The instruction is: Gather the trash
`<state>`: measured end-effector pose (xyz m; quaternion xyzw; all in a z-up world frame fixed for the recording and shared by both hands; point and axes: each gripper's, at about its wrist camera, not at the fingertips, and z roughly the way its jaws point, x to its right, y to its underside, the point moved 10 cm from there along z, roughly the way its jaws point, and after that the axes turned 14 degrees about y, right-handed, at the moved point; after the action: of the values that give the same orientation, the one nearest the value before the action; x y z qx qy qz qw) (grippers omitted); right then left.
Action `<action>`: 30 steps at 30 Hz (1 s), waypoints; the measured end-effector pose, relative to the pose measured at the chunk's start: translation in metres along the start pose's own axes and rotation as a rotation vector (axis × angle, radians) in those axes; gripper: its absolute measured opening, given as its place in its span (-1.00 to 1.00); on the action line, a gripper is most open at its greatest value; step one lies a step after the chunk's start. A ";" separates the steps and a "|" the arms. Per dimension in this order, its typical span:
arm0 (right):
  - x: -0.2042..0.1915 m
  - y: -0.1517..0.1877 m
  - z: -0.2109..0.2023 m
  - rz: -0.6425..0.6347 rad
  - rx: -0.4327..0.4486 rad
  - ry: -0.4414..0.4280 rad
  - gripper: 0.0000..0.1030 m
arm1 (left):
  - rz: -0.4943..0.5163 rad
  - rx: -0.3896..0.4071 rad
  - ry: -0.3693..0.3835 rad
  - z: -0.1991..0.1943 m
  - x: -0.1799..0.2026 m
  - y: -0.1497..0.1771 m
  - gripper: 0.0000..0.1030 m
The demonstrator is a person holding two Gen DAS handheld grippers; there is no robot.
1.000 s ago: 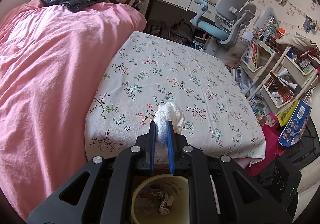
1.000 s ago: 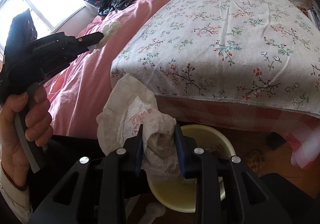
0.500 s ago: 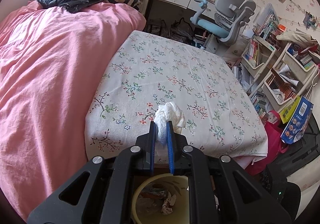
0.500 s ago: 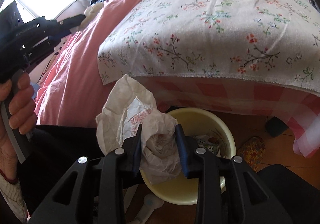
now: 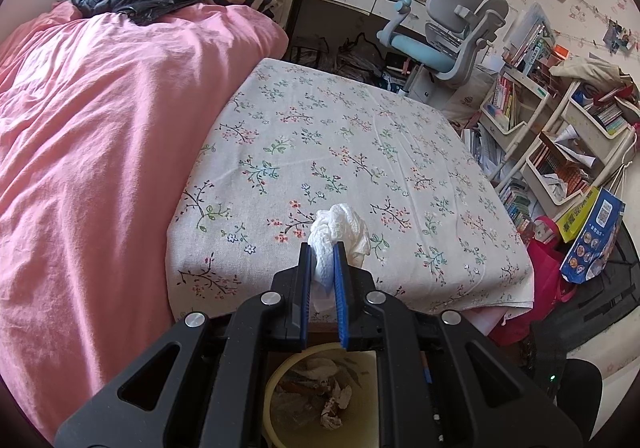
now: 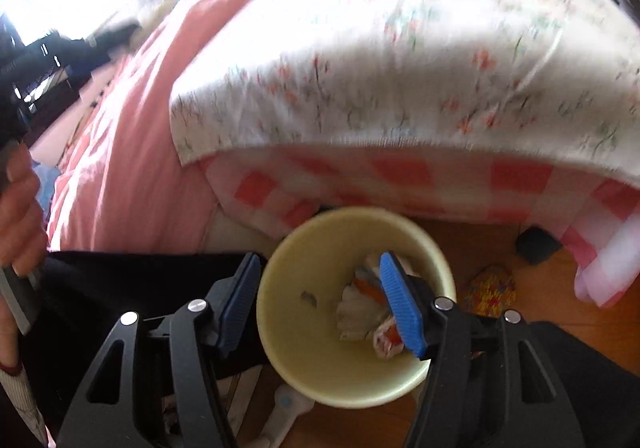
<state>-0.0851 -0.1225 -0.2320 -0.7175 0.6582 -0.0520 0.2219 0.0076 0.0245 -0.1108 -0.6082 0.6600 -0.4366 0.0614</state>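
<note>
My left gripper (image 5: pixel 323 253) is shut on a crumpled white tissue (image 5: pixel 340 226), held over the near edge of the floral bedspread (image 5: pixel 340 152). Below it stands a pale yellow trash bin (image 5: pixel 280 372) with crumpled paper inside. In the right wrist view my right gripper (image 6: pixel 320 268) is open and empty, right above the same bin (image 6: pixel 304 348). A crumpled white wrapper with red print (image 6: pixel 364 312) lies inside the bin. My left hand and gripper body (image 6: pixel 24 60) show at the left edge.
A pink duvet (image 5: pixel 100 128) covers the bed at left. A desk chair (image 5: pixel 452 32) and bookshelves (image 5: pixel 560 128) stand at the right. A pink bag (image 5: pixel 548 264) and a blue box (image 5: pixel 592 240) sit by the bed corner. The floor is wood (image 6: pixel 540 288).
My right gripper has opened and the white wrapper it held now lies in the bin. The right view has tilted down over the bin. The left gripper still holds the tissue.
</note>
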 end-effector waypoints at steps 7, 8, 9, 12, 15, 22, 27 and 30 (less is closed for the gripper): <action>0.017 -0.035 -0.052 0.053 0.247 0.062 0.44 | 0.089 -0.154 -0.003 0.023 0.030 0.055 -0.79; 0.021 -0.039 -0.059 0.059 0.277 0.076 0.44 | 0.099 -0.188 -0.006 0.028 0.033 0.066 -0.79; 0.024 -0.043 -0.064 0.066 0.300 0.086 0.44 | 0.110 -0.224 -0.007 0.033 0.037 0.078 -0.79; 0.032 -0.051 -0.080 0.092 0.362 0.107 0.46 | 0.135 -0.324 0.001 0.045 0.044 0.109 -0.79; 0.038 -0.057 -0.092 0.109 0.408 0.121 0.49 | 0.154 -0.433 0.015 0.055 0.051 0.139 -0.79; 0.035 -0.081 -0.124 0.090 0.502 0.155 0.76 | 0.112 -0.358 0.001 0.041 0.046 0.126 0.16; 0.032 -0.116 -0.145 0.041 0.579 0.180 0.80 | 0.043 -0.051 -0.058 -0.002 0.029 0.063 0.62; 0.030 -0.140 -0.154 -0.006 0.613 0.203 0.81 | 0.006 0.080 -0.099 -0.026 0.016 0.030 0.75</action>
<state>-0.0092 -0.1856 -0.0463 -0.6104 0.6286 -0.3196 0.3608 -0.0347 0.0206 -0.1070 -0.6243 0.6400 -0.4318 0.1193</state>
